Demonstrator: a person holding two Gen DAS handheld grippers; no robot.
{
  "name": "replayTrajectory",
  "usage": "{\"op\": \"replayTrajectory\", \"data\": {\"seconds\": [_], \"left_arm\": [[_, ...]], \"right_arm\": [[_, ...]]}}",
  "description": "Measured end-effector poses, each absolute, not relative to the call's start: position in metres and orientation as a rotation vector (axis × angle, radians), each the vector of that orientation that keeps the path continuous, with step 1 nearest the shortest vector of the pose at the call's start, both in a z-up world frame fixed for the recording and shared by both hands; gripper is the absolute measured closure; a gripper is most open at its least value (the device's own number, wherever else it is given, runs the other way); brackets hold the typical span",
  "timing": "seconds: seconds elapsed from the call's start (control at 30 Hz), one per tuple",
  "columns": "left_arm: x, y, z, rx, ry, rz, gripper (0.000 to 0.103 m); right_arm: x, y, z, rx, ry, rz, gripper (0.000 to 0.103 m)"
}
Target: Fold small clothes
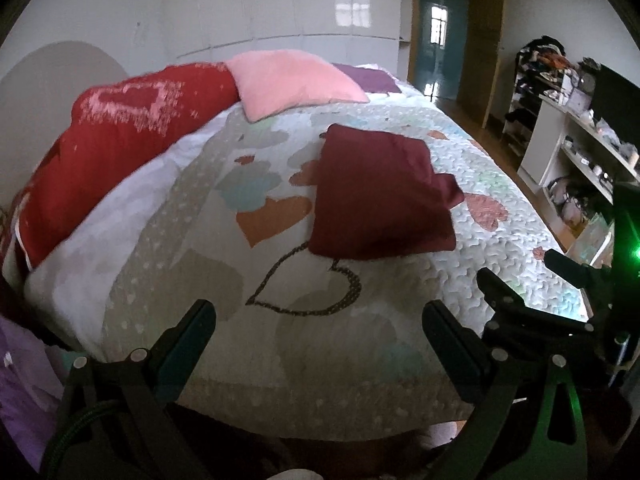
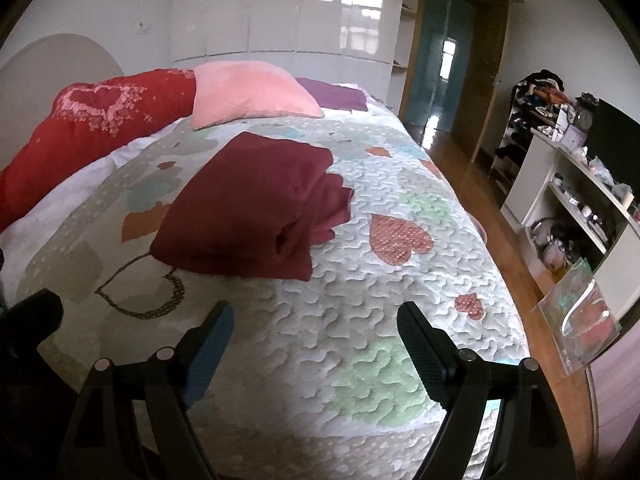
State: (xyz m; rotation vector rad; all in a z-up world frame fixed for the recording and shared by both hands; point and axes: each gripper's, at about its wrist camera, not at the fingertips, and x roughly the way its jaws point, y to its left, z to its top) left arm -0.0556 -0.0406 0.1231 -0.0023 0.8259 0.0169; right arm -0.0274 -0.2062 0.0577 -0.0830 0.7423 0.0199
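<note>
**Maroon garment folded mid-bed**

Maroon garment [image 2: 256,204] lies folded on the heart-print quilt [image 2: 360,280], bare quilt all around. Left gripper [image 1: 318,332] and right gripper [image 2: 316,336] hover at the near edge, fingers apart, empty. Fold layers show only rightward.

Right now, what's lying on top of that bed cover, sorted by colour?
Dark red: 1, the folded garment
Bright red: 1, the long cushion with a heart
Pink: 1, the pillow
Purple: 1, the flat cloth behind the pillow
Total: 4
</note>
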Motion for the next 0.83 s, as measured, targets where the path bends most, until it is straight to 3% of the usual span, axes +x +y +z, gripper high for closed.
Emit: {"op": "replayTrajectory", "data": {"seconds": [0.83], "left_arm": [[-0.054, -0.006, 0.103, -0.046, 0.844, 0.113, 0.0]], "right_arm": [[-0.028, -0.183, 0.053, -0.128, 0.777, 0.025, 0.016]]}}
